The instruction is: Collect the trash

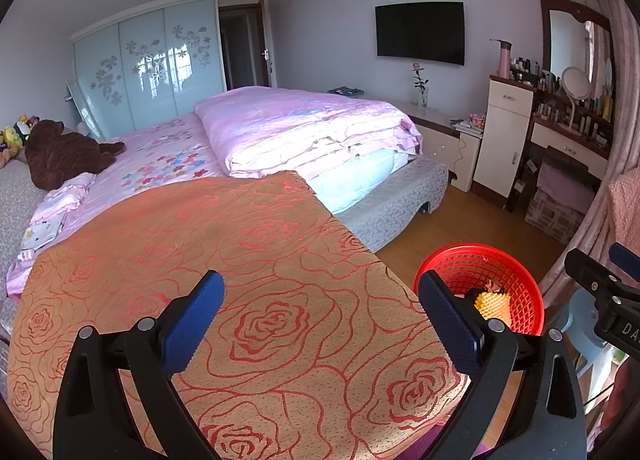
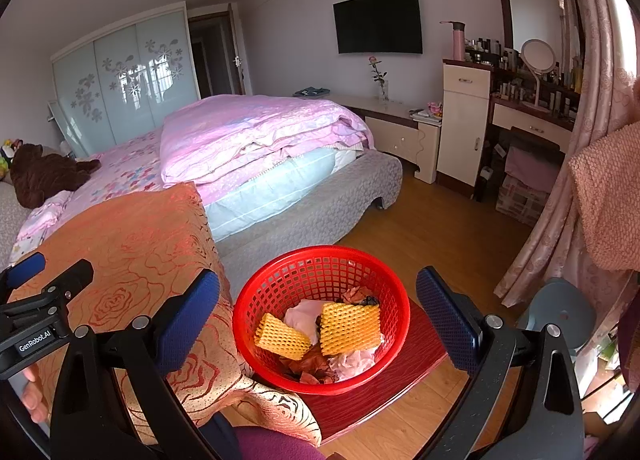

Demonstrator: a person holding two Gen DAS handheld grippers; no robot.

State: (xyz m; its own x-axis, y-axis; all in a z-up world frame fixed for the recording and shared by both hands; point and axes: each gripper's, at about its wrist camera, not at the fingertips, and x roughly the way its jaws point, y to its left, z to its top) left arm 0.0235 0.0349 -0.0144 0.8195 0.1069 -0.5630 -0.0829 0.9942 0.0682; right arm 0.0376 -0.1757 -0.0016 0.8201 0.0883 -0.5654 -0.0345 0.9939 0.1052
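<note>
A red mesh basket (image 2: 320,272) stands on a dark red stool (image 2: 420,356) beside the cloth-covered surface. Inside lie two yellow foam nets (image 2: 350,328), crumpled pale tissue (image 2: 352,362) and brown scraps (image 2: 312,364). My right gripper (image 2: 318,318) hovers above the basket, open, nothing between its blue pads. My left gripper (image 1: 320,318) is open over the orange rose-patterned cloth (image 1: 224,260), empty. The basket (image 1: 516,272) shows at the right of the left wrist view, partly hidden behind a finger, with one foam net (image 1: 493,305) visible. The other gripper's body appears at each view's edge.
A bed with a folded pink quilt (image 2: 256,136) and a brown plush bear (image 1: 64,152) lies beyond the cloth. A wooden floor (image 2: 440,220), a dresser (image 2: 460,120), pink curtains (image 2: 560,220) and a pale blue stool (image 2: 560,312) are to the right. A hand (image 2: 34,400) shows at lower left.
</note>
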